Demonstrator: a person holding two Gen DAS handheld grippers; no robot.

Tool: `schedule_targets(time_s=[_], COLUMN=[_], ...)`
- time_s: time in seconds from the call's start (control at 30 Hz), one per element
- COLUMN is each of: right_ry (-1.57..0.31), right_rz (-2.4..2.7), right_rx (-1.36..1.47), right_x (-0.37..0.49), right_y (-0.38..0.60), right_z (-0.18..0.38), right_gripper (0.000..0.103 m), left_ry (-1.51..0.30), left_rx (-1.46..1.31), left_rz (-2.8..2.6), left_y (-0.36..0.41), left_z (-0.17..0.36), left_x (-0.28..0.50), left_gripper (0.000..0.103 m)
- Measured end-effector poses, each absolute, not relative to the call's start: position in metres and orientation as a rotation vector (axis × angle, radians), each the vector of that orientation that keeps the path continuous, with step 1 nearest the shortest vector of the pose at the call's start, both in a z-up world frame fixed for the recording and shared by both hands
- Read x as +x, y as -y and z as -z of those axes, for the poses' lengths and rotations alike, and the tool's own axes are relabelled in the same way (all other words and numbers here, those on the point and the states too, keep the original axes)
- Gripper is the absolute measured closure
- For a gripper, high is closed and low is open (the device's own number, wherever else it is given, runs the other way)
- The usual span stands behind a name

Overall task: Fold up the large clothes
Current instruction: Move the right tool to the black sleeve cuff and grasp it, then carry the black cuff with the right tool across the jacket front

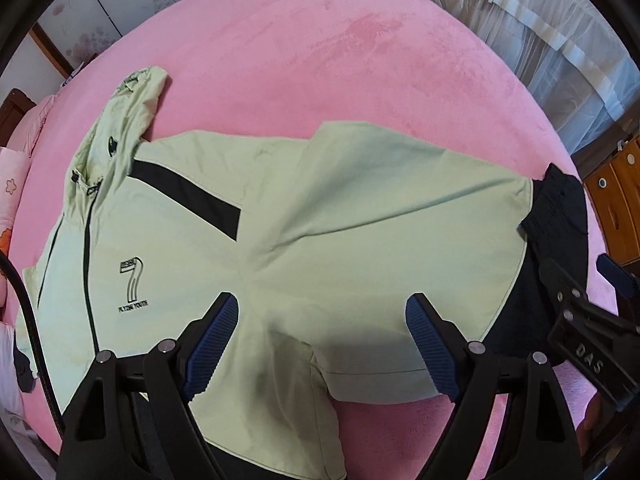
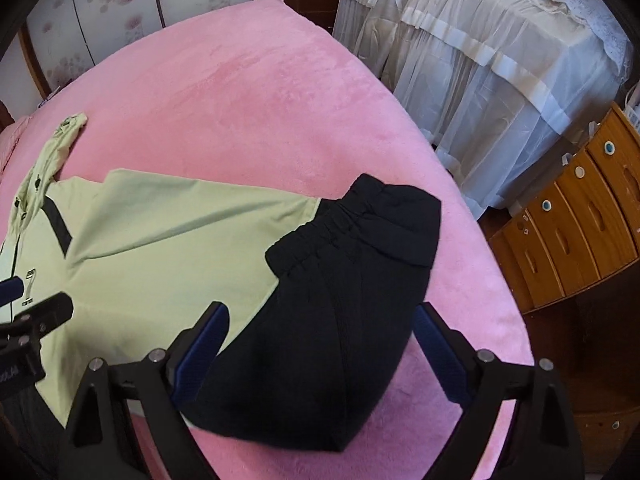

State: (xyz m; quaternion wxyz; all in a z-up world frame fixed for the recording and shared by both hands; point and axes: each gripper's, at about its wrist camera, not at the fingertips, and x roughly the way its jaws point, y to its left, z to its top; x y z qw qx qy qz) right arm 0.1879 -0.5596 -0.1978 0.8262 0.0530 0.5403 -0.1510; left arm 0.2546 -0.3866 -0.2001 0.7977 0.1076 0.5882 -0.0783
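A pale green zip jacket [image 1: 320, 220] lies spread flat on the pink bed cover [image 1: 320, 60], hood [image 1: 120, 128] at the upper left, a "7" logo on its chest. One sleeve is folded across the body. Its black lower part [image 2: 340, 300] with a gathered elastic edge lies at the right end. My left gripper [image 1: 322, 304] hangs open over the green middle, nothing between its blue pads. My right gripper [image 2: 320, 312] stands open over the black part, jaws wide and not pressing on the cloth. Each gripper shows at the edge of the other's view.
White gauze curtains [image 2: 480, 80] hang beyond the bed's far right side. A wooden chest of drawers [image 2: 580, 220] stands at the right. Pink pillows [image 1: 12, 184] lie at the left edge, and a black cable [image 1: 24, 312] runs down there.
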Motion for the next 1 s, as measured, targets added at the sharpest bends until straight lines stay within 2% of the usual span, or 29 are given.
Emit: schedule_targets(time_s=[0.17,0.23,0.33,0.43,0.47,0.5,0.67,1.0], right_ry=[-1.171,-1.197,-1.202,-1.196,-1.187,-1.172,-1.07,-0.946], right_rz=[0.324,0.333,0.311,0.291,0.291,0.289,0.244,-0.021], right_rx=[0.11,0.118,0.184,0.199,0.209,0.23,0.365,0.336], right_x=[0.199,0.202,0.201,0.199,0.198,0.196,0.181,0.176], right_y=[0.566,0.571,0.581,0.584,0.585,0.587,0.591,0.495], right_z=[0.219,0.228,0.233,0.228,0.224,0.219,0.177,0.096], right_gripper=[0.018,0.028,0.045,0.071,0.083,0.087,0.094,0.094], left_ry=[-1.286,-1.299,-1.308,-1.307,-1.303,-1.296,-1.261,-1.241], left_rx=[0.228,0.225,0.207,0.183,0.178,0.17,0.141,0.048], left_rz=[0.156,0.157,0.156,0.157,0.156,0.156,0.162,0.139], left_y=[0.385,0.385,0.381,0.375,0.373,0.371,0.359,0.288], left_z=[0.213,0.217,0.216,0.211,0.209,0.205,0.185,0.154], left_x=[0.256,0.255,0.256,0.257,0.256,0.256,0.251,0.226], left_gripper=[0.018,0.018,0.018,0.018,0.018,0.018,0.018,0.018])
